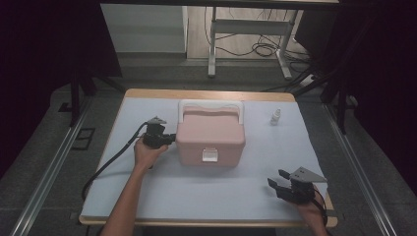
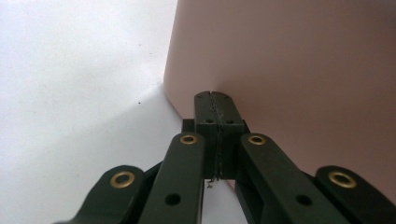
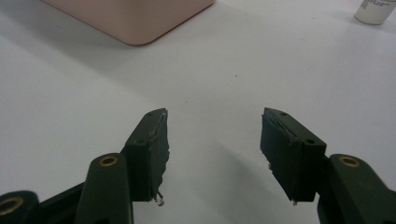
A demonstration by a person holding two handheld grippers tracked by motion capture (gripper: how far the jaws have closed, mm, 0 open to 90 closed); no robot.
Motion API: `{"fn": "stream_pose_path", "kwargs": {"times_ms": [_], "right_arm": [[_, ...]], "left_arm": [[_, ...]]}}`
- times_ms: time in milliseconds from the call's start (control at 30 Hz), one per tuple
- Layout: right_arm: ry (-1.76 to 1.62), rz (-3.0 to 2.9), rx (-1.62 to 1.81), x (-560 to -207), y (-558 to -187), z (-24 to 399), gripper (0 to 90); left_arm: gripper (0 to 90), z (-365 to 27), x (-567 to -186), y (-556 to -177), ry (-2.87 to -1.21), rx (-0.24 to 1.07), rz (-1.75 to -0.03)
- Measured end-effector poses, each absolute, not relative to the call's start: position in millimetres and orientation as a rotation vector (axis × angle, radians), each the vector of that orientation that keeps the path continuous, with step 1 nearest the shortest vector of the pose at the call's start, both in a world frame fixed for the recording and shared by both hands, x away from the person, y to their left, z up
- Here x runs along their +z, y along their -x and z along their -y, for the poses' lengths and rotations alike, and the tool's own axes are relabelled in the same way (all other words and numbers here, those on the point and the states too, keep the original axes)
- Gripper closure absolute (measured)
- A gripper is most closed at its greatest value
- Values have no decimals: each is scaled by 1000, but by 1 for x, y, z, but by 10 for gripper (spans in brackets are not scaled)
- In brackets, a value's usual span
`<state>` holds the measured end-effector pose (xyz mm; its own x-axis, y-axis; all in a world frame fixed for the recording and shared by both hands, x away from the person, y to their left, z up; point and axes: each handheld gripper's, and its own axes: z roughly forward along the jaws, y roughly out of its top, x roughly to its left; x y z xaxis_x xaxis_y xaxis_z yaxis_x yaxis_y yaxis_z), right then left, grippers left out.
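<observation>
A pink box (image 1: 210,136) with a white handle (image 1: 211,104) and a white front latch (image 1: 210,155) stands in the middle of the table. My left gripper (image 1: 172,138) is shut with nothing between its jaws, and its tips press against the box's left side wall (image 2: 289,70). In the left gripper view the closed left gripper (image 2: 215,96) meets the pink wall just above the table. My right gripper (image 1: 277,178) rests open near the front right of the table, with only bare table between the jaws. The right gripper (image 3: 212,116) points toward the box's corner (image 3: 135,18).
A small white bottle (image 1: 276,116) stands at the back right of the white table cover (image 1: 196,191); its base (image 3: 376,11) shows in the right gripper view. A cable (image 1: 105,164) trails from the left gripper off the table's left front. Beyond the table stands a white frame (image 1: 248,34).
</observation>
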<state>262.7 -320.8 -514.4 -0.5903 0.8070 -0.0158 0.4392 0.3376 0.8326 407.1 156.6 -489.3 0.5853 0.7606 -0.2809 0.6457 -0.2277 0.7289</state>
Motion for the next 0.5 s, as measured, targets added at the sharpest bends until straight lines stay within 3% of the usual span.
{"fn": "stream_pose_path", "kwargs": {"times_ms": [433, 500], "right_arm": [[-1101, -2167, 1156, -514, -262, 325, 421], [-1106, -2161, 1159, -513, -262, 326, 421]], "left_arm": [[831, -152, -483, -401, -2013, 263, -1093], [769, -154, -480, -395, -2025, 290, -1070]]}}
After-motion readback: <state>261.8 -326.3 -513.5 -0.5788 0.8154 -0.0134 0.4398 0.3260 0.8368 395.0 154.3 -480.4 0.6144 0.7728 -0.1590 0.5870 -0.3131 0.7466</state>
